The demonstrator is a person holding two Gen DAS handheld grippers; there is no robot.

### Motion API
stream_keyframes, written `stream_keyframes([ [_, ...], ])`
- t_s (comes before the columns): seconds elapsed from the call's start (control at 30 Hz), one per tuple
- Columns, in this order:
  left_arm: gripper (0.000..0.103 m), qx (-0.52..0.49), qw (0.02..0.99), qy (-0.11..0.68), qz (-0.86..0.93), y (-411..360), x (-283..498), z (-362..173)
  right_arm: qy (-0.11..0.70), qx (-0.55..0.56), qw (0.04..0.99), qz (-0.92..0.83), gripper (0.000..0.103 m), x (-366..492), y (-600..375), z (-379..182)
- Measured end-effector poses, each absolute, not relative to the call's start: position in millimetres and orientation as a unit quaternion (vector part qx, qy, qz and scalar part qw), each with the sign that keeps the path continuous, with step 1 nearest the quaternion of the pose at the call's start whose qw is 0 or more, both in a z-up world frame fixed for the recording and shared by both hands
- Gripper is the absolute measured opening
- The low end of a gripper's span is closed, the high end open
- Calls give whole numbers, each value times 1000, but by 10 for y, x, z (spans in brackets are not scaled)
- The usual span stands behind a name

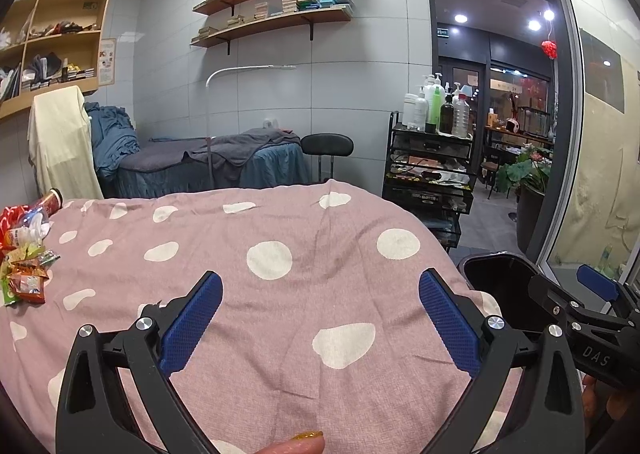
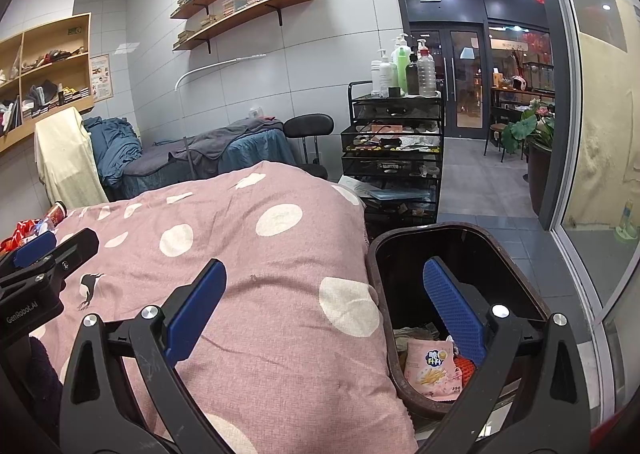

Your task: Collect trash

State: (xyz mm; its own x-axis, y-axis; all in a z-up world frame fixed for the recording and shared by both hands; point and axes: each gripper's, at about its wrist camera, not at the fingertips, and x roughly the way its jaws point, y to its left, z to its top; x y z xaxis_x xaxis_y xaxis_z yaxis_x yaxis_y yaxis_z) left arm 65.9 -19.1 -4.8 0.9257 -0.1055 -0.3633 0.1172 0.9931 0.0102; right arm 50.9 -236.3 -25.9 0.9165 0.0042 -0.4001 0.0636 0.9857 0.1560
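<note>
A pile of trash (image 1: 24,254) lies at the far left of the pink spotted bed cover (image 1: 280,294): snack wrappers, a plastic bottle and a red can. A dark bin (image 2: 460,294) stands at the bed's right edge, with a pink snack bag (image 2: 432,370) and other trash inside. My left gripper (image 1: 320,314) is open and empty above the cover, well right of the pile. My right gripper (image 2: 324,298) is open and empty, straddling the bed edge and the bin's rim. The bin also shows in the left wrist view (image 1: 496,282).
A black wire trolley (image 2: 394,149) with bottles on top stands beyond the bin. A second bed (image 1: 208,165) and a black stool (image 1: 326,145) are behind. A glass wall (image 2: 592,133) is on the right. Wall shelves (image 1: 272,9) hang above.
</note>
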Motion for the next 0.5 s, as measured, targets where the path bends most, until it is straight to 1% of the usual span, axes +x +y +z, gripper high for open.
stream_keyframes([
  [0.5,98,16,981,186,-60,-227,621,-74,205,84,975,-15,97,513,-2361,-261],
])
